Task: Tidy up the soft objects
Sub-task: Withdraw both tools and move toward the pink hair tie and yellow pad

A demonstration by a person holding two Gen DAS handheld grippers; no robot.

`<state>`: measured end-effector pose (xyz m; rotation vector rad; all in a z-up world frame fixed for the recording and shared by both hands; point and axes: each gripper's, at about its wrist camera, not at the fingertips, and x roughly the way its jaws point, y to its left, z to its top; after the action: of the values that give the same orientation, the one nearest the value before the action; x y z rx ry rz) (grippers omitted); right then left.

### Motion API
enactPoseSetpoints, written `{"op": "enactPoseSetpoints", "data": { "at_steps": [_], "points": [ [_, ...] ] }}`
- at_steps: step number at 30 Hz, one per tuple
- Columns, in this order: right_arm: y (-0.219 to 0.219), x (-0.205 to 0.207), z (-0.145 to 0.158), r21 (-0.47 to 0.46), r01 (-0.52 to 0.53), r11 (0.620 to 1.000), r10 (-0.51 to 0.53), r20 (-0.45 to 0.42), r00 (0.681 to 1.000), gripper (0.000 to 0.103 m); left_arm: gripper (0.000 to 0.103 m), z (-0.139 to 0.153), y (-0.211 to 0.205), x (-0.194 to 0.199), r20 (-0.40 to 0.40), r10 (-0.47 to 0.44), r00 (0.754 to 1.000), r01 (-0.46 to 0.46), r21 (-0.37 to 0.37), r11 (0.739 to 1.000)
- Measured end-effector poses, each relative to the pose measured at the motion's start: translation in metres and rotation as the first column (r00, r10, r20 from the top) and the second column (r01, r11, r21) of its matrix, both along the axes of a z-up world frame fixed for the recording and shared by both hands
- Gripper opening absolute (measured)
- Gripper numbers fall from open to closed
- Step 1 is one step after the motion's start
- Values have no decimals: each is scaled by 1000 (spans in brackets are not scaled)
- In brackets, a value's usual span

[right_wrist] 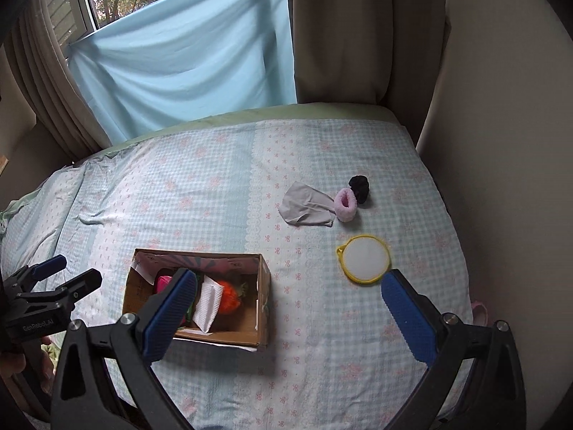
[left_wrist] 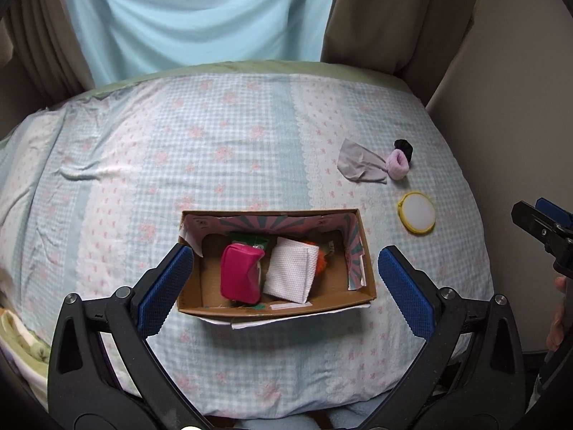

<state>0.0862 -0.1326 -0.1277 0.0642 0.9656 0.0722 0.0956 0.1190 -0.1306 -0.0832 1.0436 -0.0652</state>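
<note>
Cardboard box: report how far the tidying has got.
Done: the cardboard box already holds a pink pouch, a folded white cloth and something orange and fuzzy.

In hand: nothing. The left claw and right claw are both open and empty.

Left: the grey cloth, pink scrunchie, black scrunchie and yellow-rimmed round pad lie on the bed.
</note>
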Motion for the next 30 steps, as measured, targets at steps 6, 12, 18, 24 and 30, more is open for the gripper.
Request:
{"op": "enactPoseSetpoints", "data": {
  "at_steps": [6, 12, 18, 24, 30],
  "points": [
    [-59, -3, 0, -13, -18, 1000, 18, 25, 1000, 103, 103, 12, -67, 3, 42, -6, 999, 6, 1, 1000],
    [-107, 5, -16, -15, -57, 998, 57, 26, 998, 103, 103, 10, -128, 25, 52, -28, 998, 29, -24, 999],
    [-141, 25, -40, 14, -41, 999, 41, 12, 999, 103, 103, 1, -175, 63, 41, -93, 995, 94, -3, 996],
    [-157, 54, -85, 28, -26, 999, 27, -21, 999, 103, 103, -34, -212, 126, -2, -204, 979, 204, -19, 979],
    [-161, 88, -147, 57, 15, 998, -9, -92, 996, 103, 103, -98, -253, 198, -73, -319, 945, 319, -18, 948]
  ]
}}
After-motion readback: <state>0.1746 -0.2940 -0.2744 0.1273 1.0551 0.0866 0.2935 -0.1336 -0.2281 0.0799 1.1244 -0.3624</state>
